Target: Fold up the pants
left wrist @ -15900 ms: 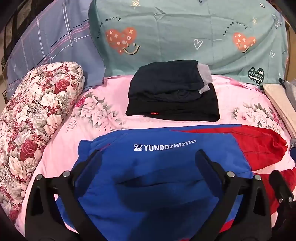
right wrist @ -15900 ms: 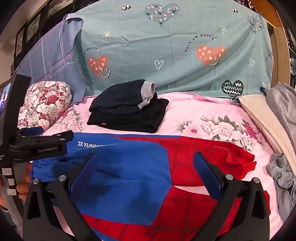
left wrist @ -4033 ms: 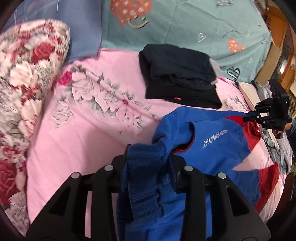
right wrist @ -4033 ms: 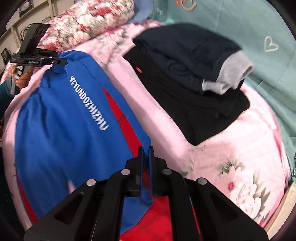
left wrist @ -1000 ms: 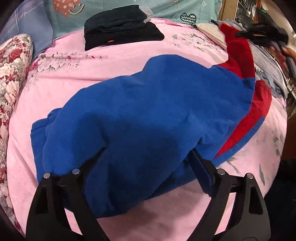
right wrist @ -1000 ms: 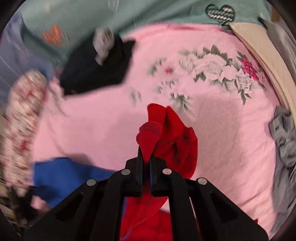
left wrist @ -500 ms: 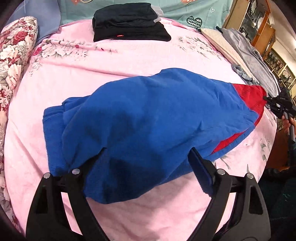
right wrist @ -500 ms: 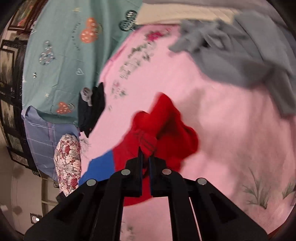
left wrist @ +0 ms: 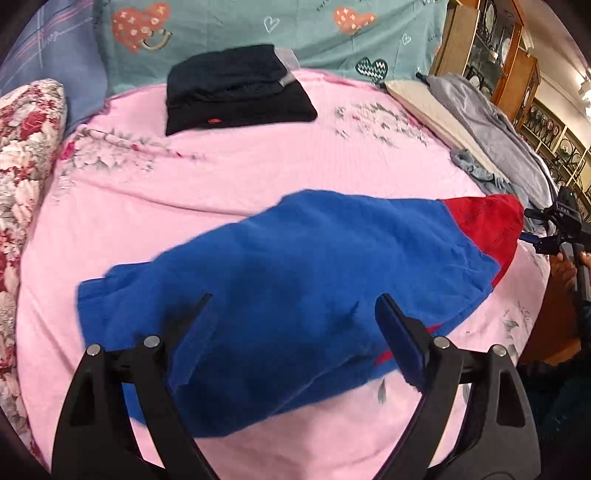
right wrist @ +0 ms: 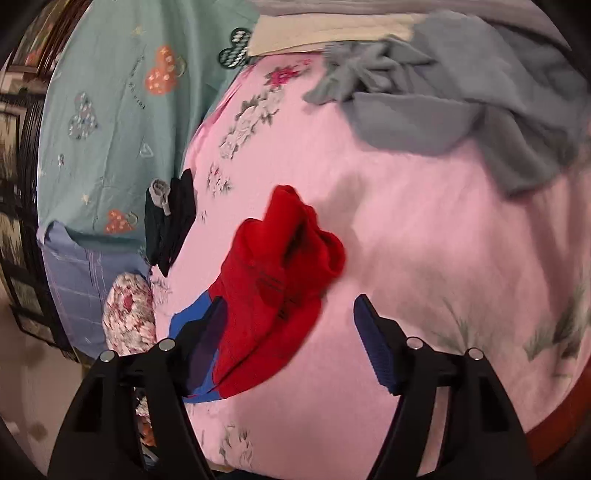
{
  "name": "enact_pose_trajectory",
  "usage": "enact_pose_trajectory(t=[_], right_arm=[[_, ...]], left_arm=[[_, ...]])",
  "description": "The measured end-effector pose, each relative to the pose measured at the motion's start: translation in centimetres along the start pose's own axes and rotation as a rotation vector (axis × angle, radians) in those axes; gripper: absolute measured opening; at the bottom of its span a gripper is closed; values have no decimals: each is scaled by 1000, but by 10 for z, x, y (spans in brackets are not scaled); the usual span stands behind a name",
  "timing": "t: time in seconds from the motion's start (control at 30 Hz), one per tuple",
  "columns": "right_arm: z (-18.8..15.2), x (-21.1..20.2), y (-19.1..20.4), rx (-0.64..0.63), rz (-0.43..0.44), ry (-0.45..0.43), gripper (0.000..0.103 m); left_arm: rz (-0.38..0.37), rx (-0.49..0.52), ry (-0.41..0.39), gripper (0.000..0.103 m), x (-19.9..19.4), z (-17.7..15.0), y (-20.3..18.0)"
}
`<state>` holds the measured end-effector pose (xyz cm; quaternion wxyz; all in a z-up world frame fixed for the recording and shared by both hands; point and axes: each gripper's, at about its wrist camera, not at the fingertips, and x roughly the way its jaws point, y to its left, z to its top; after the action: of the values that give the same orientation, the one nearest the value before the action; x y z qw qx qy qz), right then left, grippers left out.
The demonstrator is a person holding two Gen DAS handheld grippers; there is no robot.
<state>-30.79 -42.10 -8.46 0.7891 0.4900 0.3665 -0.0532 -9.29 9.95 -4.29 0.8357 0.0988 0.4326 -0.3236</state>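
The blue and red pants (left wrist: 295, 273) lie stretched across the pink bed sheet (left wrist: 258, 173), blue part near me, red leg end (left wrist: 487, 221) at the right. My left gripper (left wrist: 291, 314) is open over the blue part and holds nothing. In the right wrist view the bunched red leg end (right wrist: 284, 273) lies on the sheet. My right gripper (right wrist: 291, 325) is open just behind it, its left finger against the cloth. It also shows at the right edge of the left wrist view (left wrist: 554, 229).
A stack of folded dark clothes (left wrist: 232, 88) lies at the head of the bed before teal pillows (left wrist: 258, 29). A floral pillow (left wrist: 22, 155) is at the left. Grey clothes (right wrist: 461, 96) and a cream cushion (left wrist: 424, 107) lie along the right side.
My right gripper has opened and let go of the red leg end, which now rests on the sheet. My left gripper stays open; its view shifted slightly.
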Motion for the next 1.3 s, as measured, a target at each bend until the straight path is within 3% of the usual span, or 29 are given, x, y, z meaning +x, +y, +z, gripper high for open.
enact_pose_trajectory(t=[0.1,0.23,0.3,0.4,0.5,0.6,0.67,0.7,0.73,0.77,0.8,0.87,0.93,1.1,1.2,1.3], right_arm=[[7,25,-2,42,-33,48,73],[14,42,2,28,59,63,68],[13,46,6,0,75,78,20],[19,26,8,-21,138,32,16],[20,10,11,-48,172,-3,16],[10,25,-10,-47,67,58,17],[5,27,-21,-16,87,55,21],[7,24,-21,-7,97,54,30],[10,15,-16,-26,36,34,36],[12,7,-12,-60,-26,0,52],[14,-3,-7,-98,-65,-43,59],[19,-21,12,-197,-129,-104,59],[23,-23,42,-296,-110,-111,60],[23,45,150,-622,41,78,68],[13,129,219,-791,142,264,68],[-8,204,263,-920,172,410,68]], left_arm=[[36,31,44,88,25,-4,-11],[106,67,116,88,47,-19,-11],[101,56,123,90,46,-24,-6],[83,38,116,90,40,-27,-4],[83,56,119,90,39,-30,-12],[59,52,128,89,37,-27,-17],[33,50,100,89,28,-21,-22],[30,60,84,89,24,-18,-25],[25,68,69,89,21,-16,-27],[25,73,64,89,20,-16,-29],[34,75,67,89,21,-17,-29],[48,57,99,89,28,-23,-24],[68,33,152,89,39,-33,-16],[52,-7,86,89,15,-37,-9],[82,-20,10,89,-9,-30,-2],[140,-72,-38,89,-26,-27,18]])
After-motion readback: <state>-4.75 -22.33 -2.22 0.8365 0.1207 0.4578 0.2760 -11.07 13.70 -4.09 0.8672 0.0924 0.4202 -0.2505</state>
